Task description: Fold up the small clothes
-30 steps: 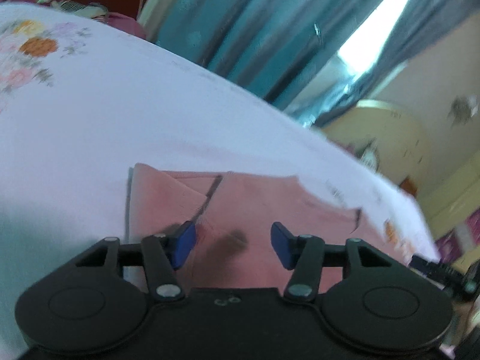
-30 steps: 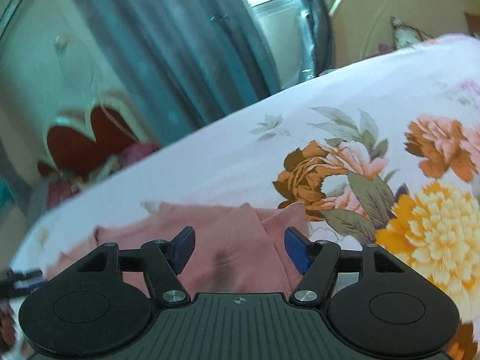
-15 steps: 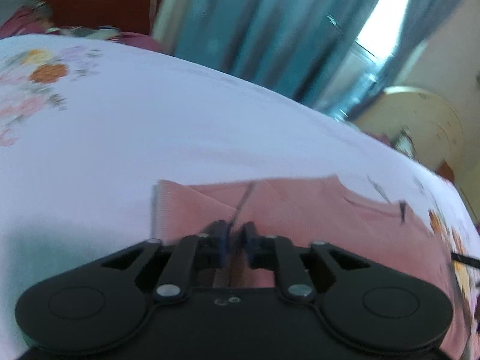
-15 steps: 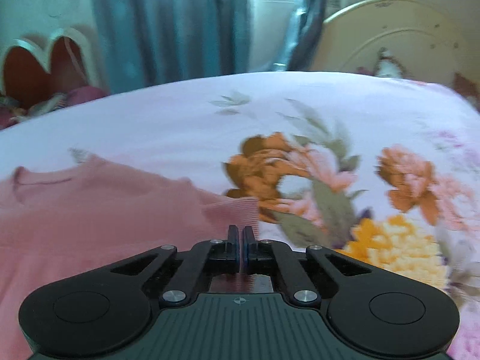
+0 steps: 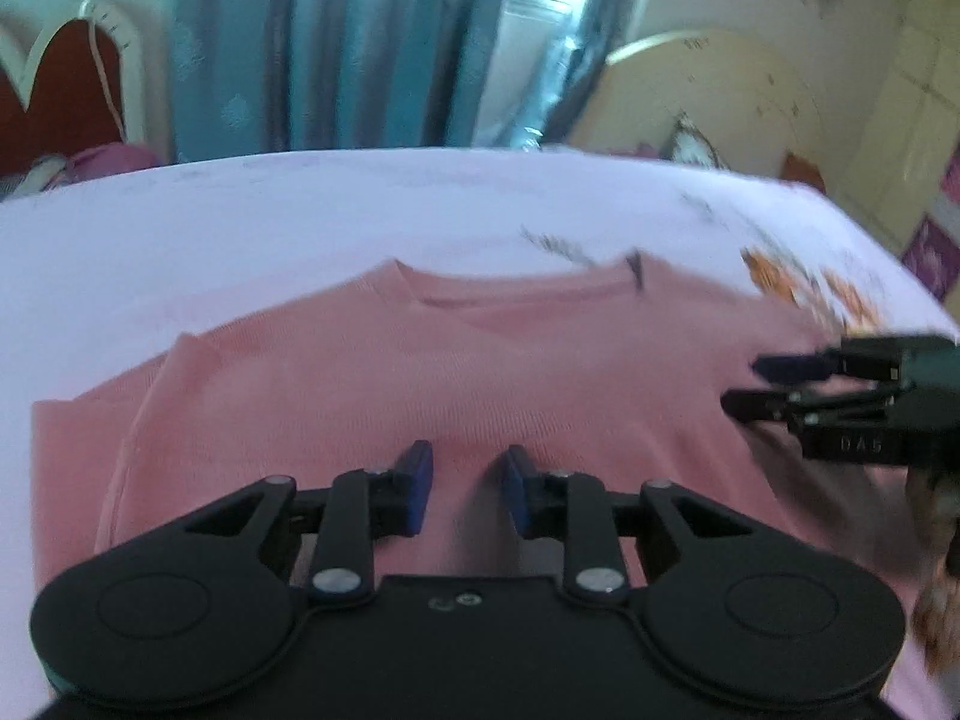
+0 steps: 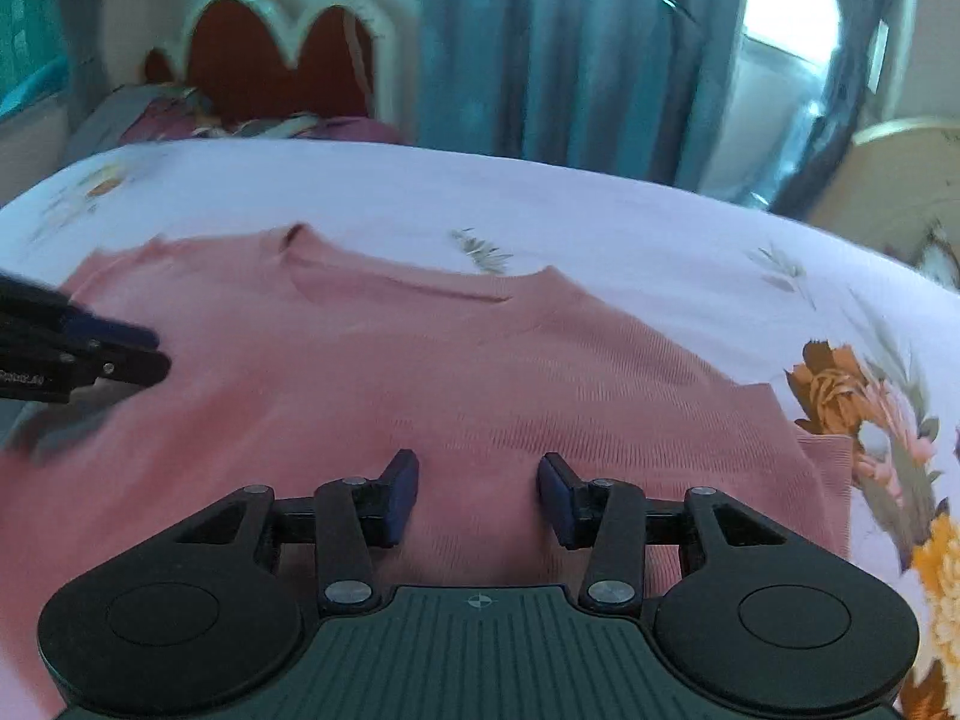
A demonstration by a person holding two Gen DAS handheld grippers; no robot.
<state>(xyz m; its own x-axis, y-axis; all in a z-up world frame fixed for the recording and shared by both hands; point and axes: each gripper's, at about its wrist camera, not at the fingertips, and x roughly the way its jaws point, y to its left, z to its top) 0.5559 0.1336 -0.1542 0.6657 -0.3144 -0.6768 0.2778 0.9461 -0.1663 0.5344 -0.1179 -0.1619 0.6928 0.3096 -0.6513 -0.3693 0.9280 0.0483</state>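
Two tools over one pink top (image 5: 456, 372), which lies flat on a bed's floral sheet (image 5: 240, 222), neckline away from the cameras, sleeves folded in. Left tool (image 5: 461, 489): blue pads apart, jaws just opening a little, nothing gripped (fabric lies below the gap). Right tool (image 6: 478, 495): pads wider apart, jaws just reopened, released, likewise above the top's lower part. Each tool shows at the edge of the other's view. Teal curtains (image 6: 540, 54) and a headboard (image 6: 282, 54) stand behind.
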